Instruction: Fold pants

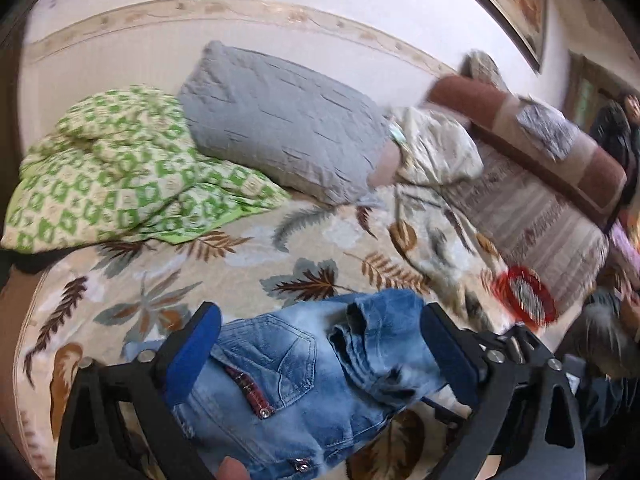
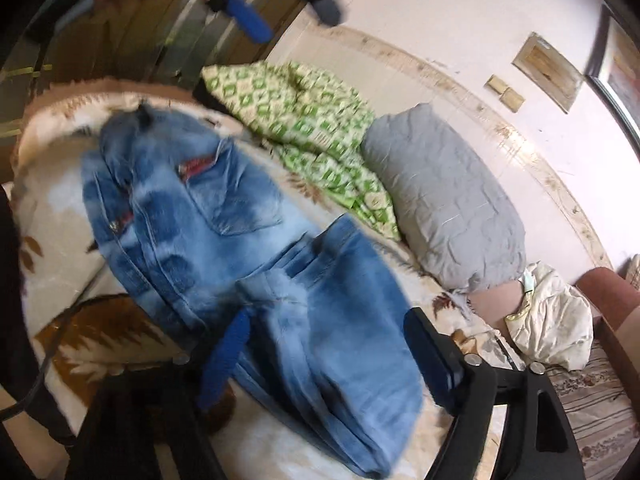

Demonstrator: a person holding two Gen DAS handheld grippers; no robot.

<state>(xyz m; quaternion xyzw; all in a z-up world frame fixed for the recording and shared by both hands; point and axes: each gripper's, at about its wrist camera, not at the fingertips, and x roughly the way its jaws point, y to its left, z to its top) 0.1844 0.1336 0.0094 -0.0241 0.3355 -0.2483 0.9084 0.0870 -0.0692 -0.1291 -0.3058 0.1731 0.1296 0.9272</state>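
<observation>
The jeans [image 2: 224, 240] lay folded on the bed [image 1: 280, 248], near the green quilt [image 1: 120, 172] and grey pillow [image 1: 288, 128]. The left tool [image 1: 320, 344] stood wide open above them, gripping nothing. The right tool [image 2: 332, 344] was also open, its pads straddling the folded legs without pressing.

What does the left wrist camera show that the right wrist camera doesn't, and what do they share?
Only the left wrist view shows the red-rimmed round object at the bed's right edge and the brown striped bolster. Only the right wrist view shows the left tongs from outside, raised above the bed, and the jeans' folded leg end. Both show the blue jeans on the leaf-print bedspread, the green patterned quilt, the grey pillow, and open tongs, the right tongs straddling denim.
</observation>
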